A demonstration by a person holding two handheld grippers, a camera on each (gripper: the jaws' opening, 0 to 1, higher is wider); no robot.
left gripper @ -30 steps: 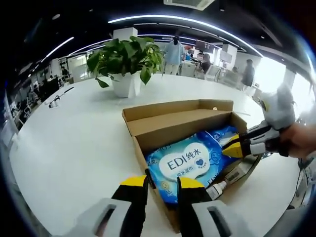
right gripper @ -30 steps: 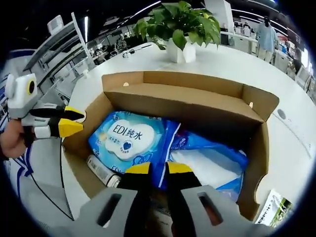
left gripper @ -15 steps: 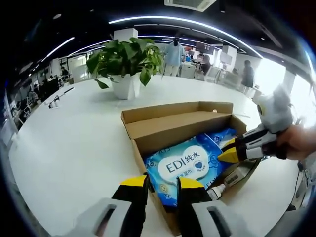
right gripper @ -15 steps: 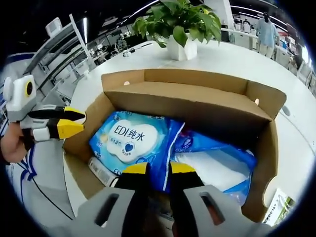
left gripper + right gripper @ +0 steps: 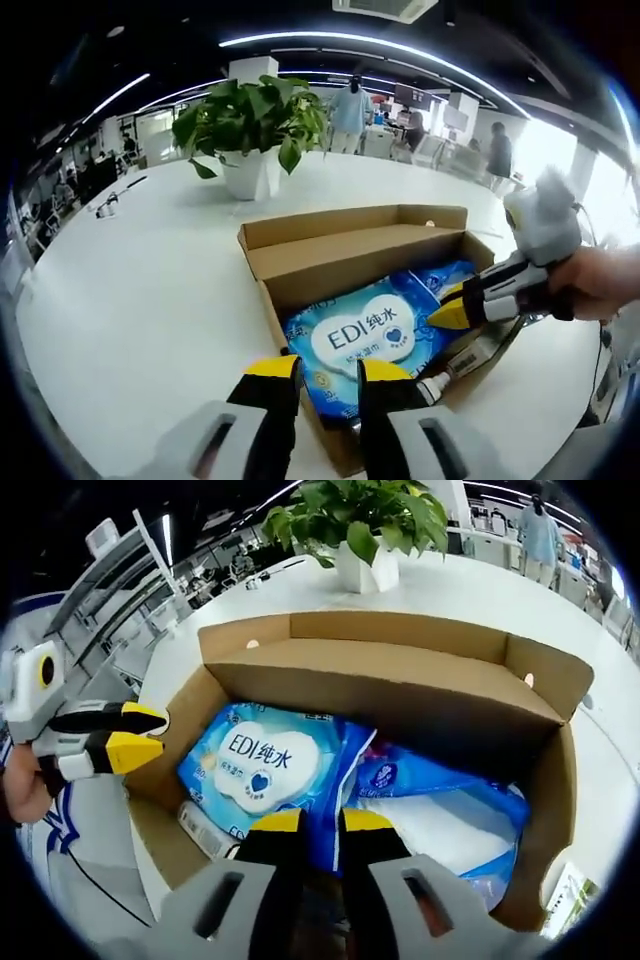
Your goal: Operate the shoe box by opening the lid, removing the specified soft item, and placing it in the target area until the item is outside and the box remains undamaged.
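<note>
An open cardboard shoe box [image 5: 300, 262] [image 5: 160, 770] lies on the white table with its lid folded back. Inside lies a blue wipes pack [image 5: 365, 335] [image 5: 262, 765] marked EDI, beside a second blue pack [image 5: 440, 815] and a small tube [image 5: 205, 830]. My right gripper [image 5: 320, 825] [image 5: 452, 308] reaches into the box at the EDI pack's edge. Its jaws are nearly together, with blue film between the tips. My left gripper [image 5: 328, 372] [image 5: 138, 736] hovers just outside the box's near wall, slightly open and holding nothing.
A potted plant [image 5: 250, 125] [image 5: 365, 525] stands on the table beyond the box. A leaflet [image 5: 560, 905] lies by the box's corner. The table edge [image 5: 45, 330] curves round on the left. People stand at desks far behind.
Both views have shifted a little. The right gripper has edged slightly further along the EDI pack. Box and packs lie as before.
</note>
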